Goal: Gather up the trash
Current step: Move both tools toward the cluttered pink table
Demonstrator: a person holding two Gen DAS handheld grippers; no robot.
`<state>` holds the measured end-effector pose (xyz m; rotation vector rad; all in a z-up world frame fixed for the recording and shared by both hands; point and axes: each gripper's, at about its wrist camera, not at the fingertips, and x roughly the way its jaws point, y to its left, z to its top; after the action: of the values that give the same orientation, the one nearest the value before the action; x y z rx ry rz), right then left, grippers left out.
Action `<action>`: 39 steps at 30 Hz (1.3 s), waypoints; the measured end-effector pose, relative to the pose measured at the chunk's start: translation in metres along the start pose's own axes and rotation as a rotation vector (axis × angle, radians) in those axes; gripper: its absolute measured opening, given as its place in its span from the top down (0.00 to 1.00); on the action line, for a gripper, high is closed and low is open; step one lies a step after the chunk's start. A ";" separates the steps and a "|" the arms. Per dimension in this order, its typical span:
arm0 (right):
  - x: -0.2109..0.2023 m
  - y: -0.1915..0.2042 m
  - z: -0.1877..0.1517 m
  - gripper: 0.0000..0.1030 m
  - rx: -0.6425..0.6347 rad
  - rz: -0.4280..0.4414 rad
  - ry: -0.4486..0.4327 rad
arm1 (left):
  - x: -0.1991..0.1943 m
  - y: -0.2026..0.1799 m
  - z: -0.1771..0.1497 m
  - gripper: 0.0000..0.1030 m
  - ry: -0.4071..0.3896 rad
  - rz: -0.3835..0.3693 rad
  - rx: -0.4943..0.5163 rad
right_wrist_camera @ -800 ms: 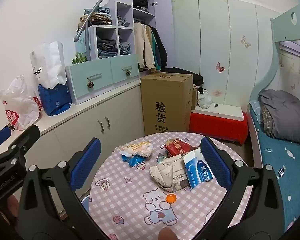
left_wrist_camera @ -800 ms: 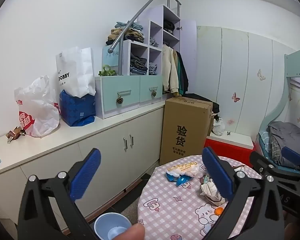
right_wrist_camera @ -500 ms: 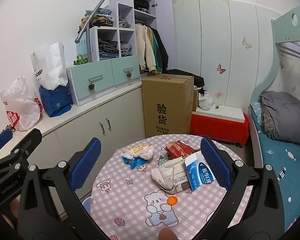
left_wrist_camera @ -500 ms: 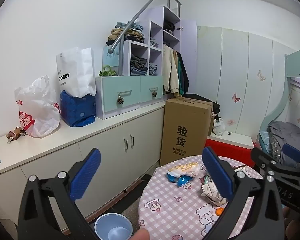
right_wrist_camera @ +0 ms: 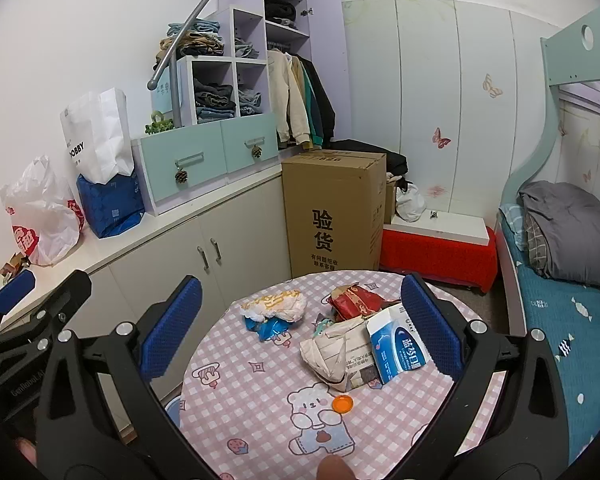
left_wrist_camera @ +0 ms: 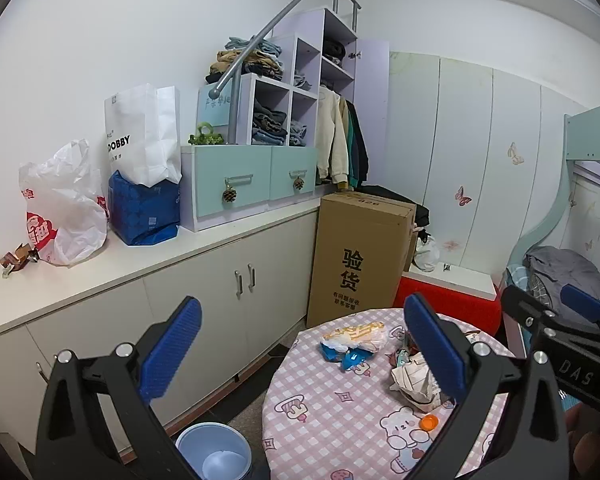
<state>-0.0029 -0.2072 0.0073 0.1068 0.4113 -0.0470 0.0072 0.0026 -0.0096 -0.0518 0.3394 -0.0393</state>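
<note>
Trash lies on a round table (right_wrist_camera: 260, 384) with a pink checked cloth: a white-and-yellow wrapper (right_wrist_camera: 274, 304) over a blue packet (right_wrist_camera: 268, 326), a red packet (right_wrist_camera: 354, 300), crumpled paper (right_wrist_camera: 332, 354), a blue-and-white box (right_wrist_camera: 396, 346) and an orange bottle cap (right_wrist_camera: 343, 403). A light blue bin (left_wrist_camera: 214, 450) stands on the floor left of the table. My right gripper (right_wrist_camera: 300, 328) hangs open above the table's near side, nothing between its fingers. My left gripper (left_wrist_camera: 300, 354) is open too, over the table's left edge and the floor. In the left wrist view, wrapper (left_wrist_camera: 356, 334) and paper (left_wrist_camera: 414, 378) show.
A long white cabinet (left_wrist_camera: 204, 276) runs along the left wall, bearing plastic and paper bags (left_wrist_camera: 64, 208) and drawers (left_wrist_camera: 236, 184). A tall cardboard box (right_wrist_camera: 334, 212) stands behind the table. A red bench (right_wrist_camera: 436, 252) and a bed (right_wrist_camera: 560, 300) lie to the right.
Both grippers have drifted slightly, so the table and trash sit a little further right in each view. Jaws stay wide apart.
</note>
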 end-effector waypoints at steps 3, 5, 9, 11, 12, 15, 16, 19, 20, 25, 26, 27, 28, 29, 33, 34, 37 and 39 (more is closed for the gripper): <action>0.000 0.000 0.002 0.05 0.002 0.002 0.000 | 0.001 -0.001 -0.001 0.04 -0.002 -0.008 -0.006; 0.000 0.000 0.000 0.05 0.002 0.000 -0.002 | 0.002 -0.002 -0.002 0.04 0.000 -0.013 -0.008; 0.001 -0.004 -0.001 0.05 0.003 0.003 0.000 | 0.004 -0.002 -0.004 0.04 0.003 -0.015 -0.006; 0.001 -0.005 0.003 0.05 0.003 0.005 0.003 | 0.005 -0.002 -0.005 0.04 0.004 -0.014 -0.006; 0.003 -0.006 0.003 0.05 0.003 0.006 0.004 | 0.005 -0.002 -0.005 0.04 0.005 -0.013 -0.007; 0.004 -0.006 0.005 0.05 0.003 0.007 0.007 | 0.006 -0.002 -0.006 0.04 0.007 -0.011 -0.007; 0.004 -0.006 0.003 0.05 0.004 0.006 0.005 | 0.006 -0.002 -0.006 0.04 0.006 -0.012 -0.007; 0.007 -0.007 0.003 0.05 0.008 0.007 0.011 | 0.007 -0.002 -0.007 0.04 0.007 -0.012 -0.005; 0.009 -0.008 0.002 0.05 0.009 0.007 0.013 | 0.006 -0.002 -0.007 0.04 0.006 -0.012 -0.005; 0.016 -0.008 -0.003 0.05 0.008 0.007 0.023 | 0.011 -0.002 -0.010 0.04 0.015 -0.012 -0.009; 0.018 -0.009 -0.004 0.05 0.008 0.007 0.027 | 0.013 -0.002 -0.011 0.04 0.020 -0.012 -0.009; 0.021 -0.009 -0.005 0.05 0.008 0.005 0.033 | 0.015 -0.002 -0.013 0.04 0.026 -0.011 -0.008; 0.023 -0.010 -0.006 0.05 0.009 0.005 0.037 | 0.020 -0.002 -0.014 0.04 0.032 -0.010 -0.008; 0.027 -0.011 -0.007 0.05 0.010 0.003 0.045 | 0.023 -0.002 -0.016 0.04 0.039 -0.010 -0.007; 0.041 -0.017 -0.015 0.05 0.016 -0.010 0.078 | 0.039 -0.002 -0.021 0.04 0.071 -0.011 -0.010; 0.048 -0.020 -0.019 0.05 0.019 -0.015 0.095 | 0.044 -0.002 -0.023 0.04 0.082 -0.012 -0.009; 0.065 -0.027 -0.030 0.05 0.025 -0.032 0.138 | 0.061 -0.004 -0.031 0.04 0.118 -0.013 -0.007; 0.076 -0.032 -0.037 0.05 0.031 -0.041 0.169 | 0.071 -0.005 -0.036 0.04 0.143 -0.013 -0.004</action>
<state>0.0499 -0.2367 -0.0600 0.1331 0.5813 -0.0848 0.0623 -0.0073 -0.0669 -0.0553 0.4825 -0.0553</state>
